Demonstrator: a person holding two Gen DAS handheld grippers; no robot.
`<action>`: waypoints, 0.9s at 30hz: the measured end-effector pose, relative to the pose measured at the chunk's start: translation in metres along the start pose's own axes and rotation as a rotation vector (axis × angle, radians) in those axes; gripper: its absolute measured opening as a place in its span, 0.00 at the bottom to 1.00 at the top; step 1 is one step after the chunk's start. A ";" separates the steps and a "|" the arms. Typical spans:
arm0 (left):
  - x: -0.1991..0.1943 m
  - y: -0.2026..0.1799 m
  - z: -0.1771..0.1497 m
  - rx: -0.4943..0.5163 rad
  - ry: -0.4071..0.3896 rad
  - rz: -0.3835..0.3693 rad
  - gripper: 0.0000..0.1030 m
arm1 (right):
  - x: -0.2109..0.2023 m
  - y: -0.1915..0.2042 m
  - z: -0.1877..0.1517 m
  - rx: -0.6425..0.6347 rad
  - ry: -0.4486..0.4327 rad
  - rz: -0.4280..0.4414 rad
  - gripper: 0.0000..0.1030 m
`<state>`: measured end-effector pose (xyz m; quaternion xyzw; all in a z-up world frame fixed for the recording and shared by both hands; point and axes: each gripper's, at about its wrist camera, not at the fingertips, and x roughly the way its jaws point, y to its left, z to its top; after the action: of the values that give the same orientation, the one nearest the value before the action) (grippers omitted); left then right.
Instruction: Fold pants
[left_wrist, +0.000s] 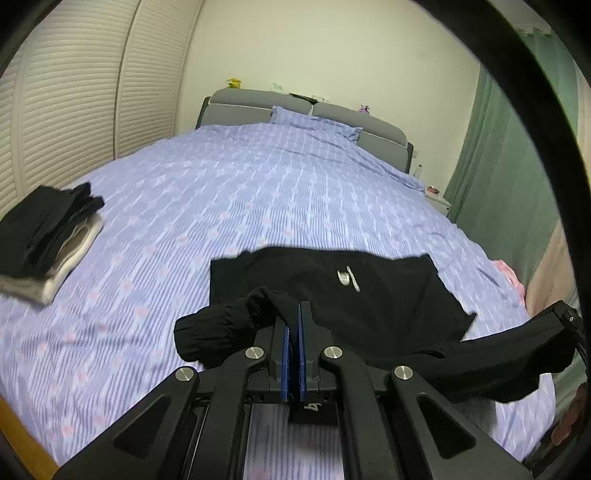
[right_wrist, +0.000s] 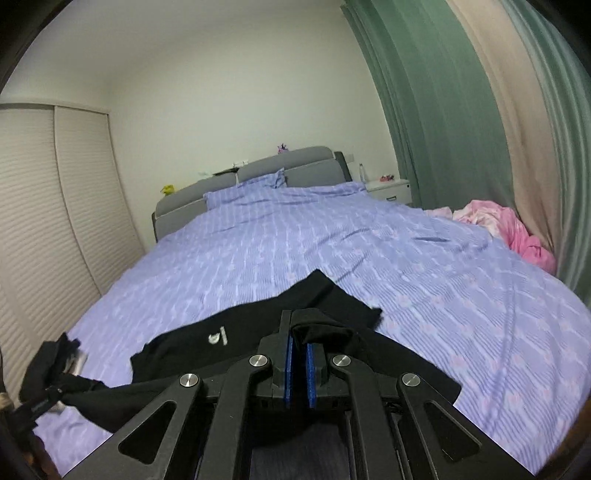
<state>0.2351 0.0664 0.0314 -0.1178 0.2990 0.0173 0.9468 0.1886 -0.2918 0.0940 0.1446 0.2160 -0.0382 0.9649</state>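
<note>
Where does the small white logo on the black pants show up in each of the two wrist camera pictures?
Left wrist view: the small white logo sits just right of centre, on the flat black fabric pants, above the jaws.
Right wrist view: the logo sits left of centre, low, beside the jaws.
Shared landmark: the grey padded headboard behind the purple patterned bed cover.

no legible text; a small white logo mark on the black pants (left_wrist: 332, 284), near their middle, too blurred to read.
</note>
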 end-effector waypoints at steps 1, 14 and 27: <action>0.009 -0.002 0.008 0.002 0.002 0.001 0.06 | 0.012 0.002 0.008 -0.007 0.005 -0.004 0.06; 0.158 0.008 0.070 -0.038 0.161 0.067 0.06 | 0.204 0.033 0.047 -0.120 0.170 -0.044 0.06; 0.246 0.030 0.071 -0.016 0.291 0.130 0.12 | 0.349 0.062 0.023 -0.213 0.352 -0.127 0.06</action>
<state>0.4739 0.1030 -0.0590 -0.1069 0.4400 0.0637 0.8894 0.5220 -0.2427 -0.0195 0.0325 0.3928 -0.0502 0.9177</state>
